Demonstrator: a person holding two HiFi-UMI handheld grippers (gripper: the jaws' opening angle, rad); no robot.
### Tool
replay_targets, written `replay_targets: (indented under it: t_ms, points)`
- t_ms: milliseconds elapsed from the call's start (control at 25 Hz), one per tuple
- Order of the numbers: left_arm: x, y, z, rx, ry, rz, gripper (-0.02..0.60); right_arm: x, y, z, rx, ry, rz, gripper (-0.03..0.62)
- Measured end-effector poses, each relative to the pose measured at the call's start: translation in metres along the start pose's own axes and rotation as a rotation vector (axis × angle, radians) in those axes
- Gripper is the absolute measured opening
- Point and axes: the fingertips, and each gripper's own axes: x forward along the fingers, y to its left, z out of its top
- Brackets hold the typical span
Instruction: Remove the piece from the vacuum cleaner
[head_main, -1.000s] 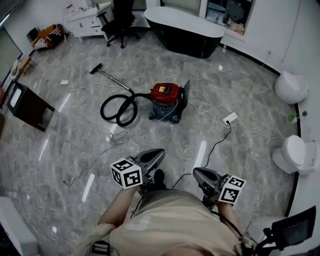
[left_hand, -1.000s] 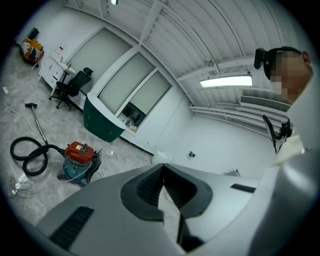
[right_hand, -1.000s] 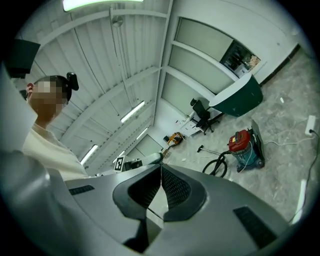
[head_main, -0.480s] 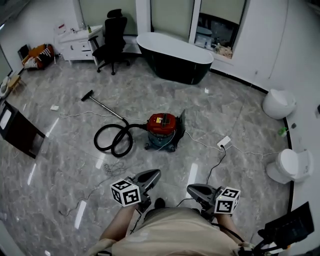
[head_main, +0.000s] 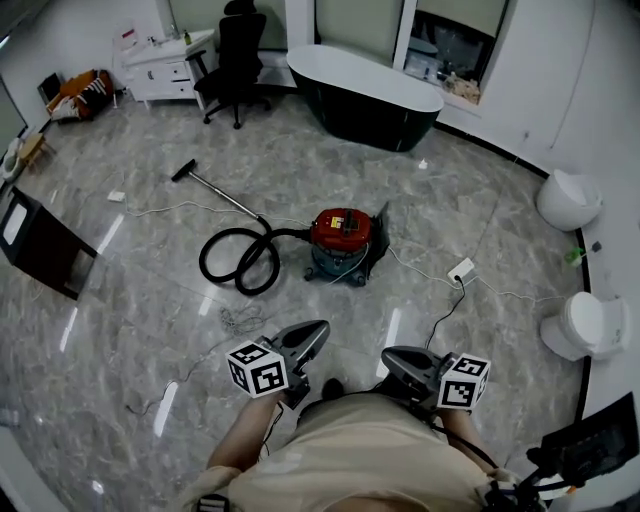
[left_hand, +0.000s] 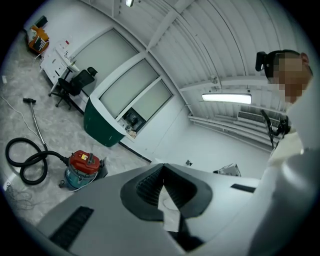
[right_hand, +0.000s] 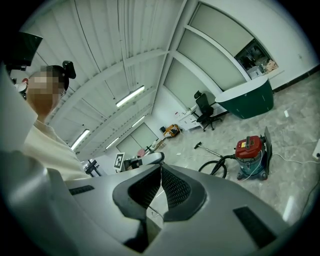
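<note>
On a glossy, grey-veined stone floor: one vacuum cleaner, a squat round drum with a shiny red lid, a teal body and a dark base. Standing upright near the middle of the room, well ahead of both grippers and touched by neither. Joined to its left side, one black ribbed hose curled into a loop, then one thin straight metal tube ending in a flat black nozzle. All pieces seemingly in place on the machine. Trailing from it to the right, one thin pale cable to one small white socket block.

Held low before the body, two smooth grey plastic grippers, each pointing roughly at the vacuum cleaner. Left gripper: ribbed black pads pressed together at the tips, nothing gripped. Right gripper: cross-hatched black pads likewise closed tip to tip, empty. Two white cubes with black square markers, one per gripper.

Farther off: one long oval bathtub, dark outside with a pale rim; one black swivel chair; one white drawer unit; two rounded white toilets along the right wall.
</note>
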Motion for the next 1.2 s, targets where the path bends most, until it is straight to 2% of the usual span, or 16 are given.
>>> replay_targets:
  t_ms: [80,280,440,600,680,920,1040,1200]
  points:
    - [-0.009,0.004,0.005,-0.002,-0.032,0.008,0.005,0.009,0.001,0.002,-0.022,0.020,0.000,0.003]
    - [-0.034,0.018,0.003,-0.036,-0.096,0.078,0.005,0.033,0.006,-0.010,-0.080,0.150,0.048,0.003]
    - [-0.041,0.024,-0.005,-0.044,-0.100,0.130,0.005,0.036,-0.002,-0.006,-0.065,0.152,0.056,0.003]
    - [-0.028,0.020,-0.008,-0.031,-0.075,0.143,0.005,0.028,-0.012,-0.005,-0.032,0.153,0.079,0.003]
    - [-0.011,0.018,-0.007,-0.026,-0.047,0.133,0.005,0.020,-0.021,0.004,-0.008,0.118,0.075,0.003]
    - [0.054,0.000,0.001,0.028,0.060,0.053,0.005,-0.017,-0.063,0.033,0.142,-0.073,0.030,0.003]
    - [0.080,-0.001,0.003,0.044,0.106,0.031,0.005,-0.027,-0.080,0.041,0.180,-0.122,0.020,0.003]
    - [0.109,0.003,0.003,0.045,0.153,0.039,0.005,-0.040,-0.109,0.054,0.236,-0.172,-0.001,0.003]
